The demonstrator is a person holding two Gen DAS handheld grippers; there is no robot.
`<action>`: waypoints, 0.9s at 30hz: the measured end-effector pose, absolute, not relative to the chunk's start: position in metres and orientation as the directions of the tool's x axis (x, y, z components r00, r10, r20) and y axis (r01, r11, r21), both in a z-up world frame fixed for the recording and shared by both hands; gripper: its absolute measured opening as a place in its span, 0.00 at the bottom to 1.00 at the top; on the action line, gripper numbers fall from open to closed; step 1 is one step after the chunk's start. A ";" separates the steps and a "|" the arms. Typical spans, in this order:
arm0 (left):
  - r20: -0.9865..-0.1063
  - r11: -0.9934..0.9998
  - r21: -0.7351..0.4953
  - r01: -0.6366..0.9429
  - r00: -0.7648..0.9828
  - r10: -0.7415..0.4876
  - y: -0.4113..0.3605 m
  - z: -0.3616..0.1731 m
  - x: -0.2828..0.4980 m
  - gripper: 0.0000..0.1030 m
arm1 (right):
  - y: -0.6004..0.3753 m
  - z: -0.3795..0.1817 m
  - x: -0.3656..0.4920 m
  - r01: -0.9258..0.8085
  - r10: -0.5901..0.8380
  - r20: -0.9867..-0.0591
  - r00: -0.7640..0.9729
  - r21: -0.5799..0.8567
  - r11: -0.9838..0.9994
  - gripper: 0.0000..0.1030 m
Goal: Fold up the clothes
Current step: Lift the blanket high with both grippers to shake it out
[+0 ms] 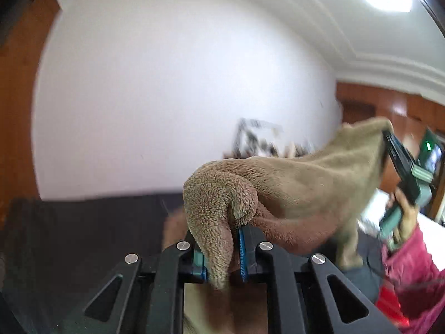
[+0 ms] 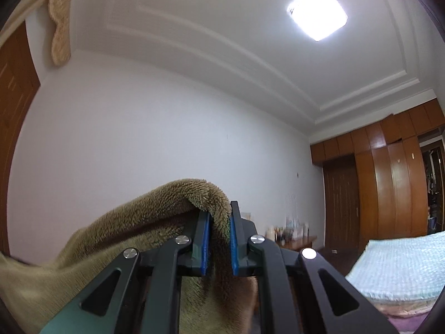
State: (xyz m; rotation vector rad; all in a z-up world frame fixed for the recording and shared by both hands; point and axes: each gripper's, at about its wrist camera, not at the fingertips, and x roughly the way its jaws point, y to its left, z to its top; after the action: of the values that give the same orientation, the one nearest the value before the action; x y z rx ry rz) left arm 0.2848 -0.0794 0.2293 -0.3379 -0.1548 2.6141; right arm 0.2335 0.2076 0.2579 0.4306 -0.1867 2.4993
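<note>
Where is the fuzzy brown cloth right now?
The fuzzy brown cloth hangs in the air, pinched between the left gripper low in the left wrist view and the right gripper, which appears at the right edge there.

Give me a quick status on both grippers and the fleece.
Left gripper shut on tan fleece garment. Right gripper shut on its other end, lifted. Nothing in the way.

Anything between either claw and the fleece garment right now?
Nothing visible. The left claw is shut on a bunched fold of the brown fleece garment, and the right claw is shut on another edge; cloth sits directly between the pads of both.
</note>
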 end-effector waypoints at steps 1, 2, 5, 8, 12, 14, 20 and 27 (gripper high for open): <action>-0.167 -0.882 -0.172 -0.440 -0.869 0.466 -0.087 0.241 0.291 0.16 | 0.205 0.268 0.238 -0.573 0.523 0.373 -0.766 -0.026 -0.819 0.12; -0.126 -0.893 -0.170 -0.418 -0.889 0.440 -0.095 0.251 0.297 0.16 | 0.202 0.278 0.243 -0.568 0.515 0.402 -0.757 -0.014 -0.823 0.12; -0.003 -0.913 -0.183 -0.366 -0.928 0.373 -0.120 0.285 0.316 0.16 | 0.196 0.304 0.255 -0.556 0.500 0.463 -0.732 0.019 -0.831 0.12; 0.091 -0.925 -0.189 -0.330 -0.944 0.319 -0.143 0.318 0.336 0.16 | 0.197 0.331 0.263 -0.543 0.488 0.503 -0.714 0.044 -0.839 0.12; 0.203 -0.949 -0.150 -0.277 -0.948 0.245 -0.163 0.362 0.367 0.16 | 0.184 0.360 0.280 -0.532 0.466 0.563 -0.682 0.056 -0.845 0.13; 0.252 -0.964 -0.121 -0.237 -0.947 0.201 -0.166 0.380 0.382 0.16 | 0.176 0.371 0.292 -0.531 0.454 0.598 -0.660 0.056 -0.846 0.13; 0.411 -0.996 -0.030 -0.078 -0.910 0.059 -0.177 0.425 0.450 0.16 | 0.159 0.393 0.331 -0.517 0.407 0.687 -0.602 0.053 -0.854 0.17; 0.450 -0.999 -0.033 0.010 -0.893 -0.024 -0.194 0.440 0.486 0.17 | 0.137 0.374 0.360 -0.528 0.365 0.742 -0.563 0.017 -0.849 0.30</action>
State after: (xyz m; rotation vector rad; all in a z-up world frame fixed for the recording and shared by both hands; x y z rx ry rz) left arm 0.4857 -0.1944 0.4395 0.7307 -0.0469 3.0734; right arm 0.3598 0.1370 0.3739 1.0659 -0.2822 2.3850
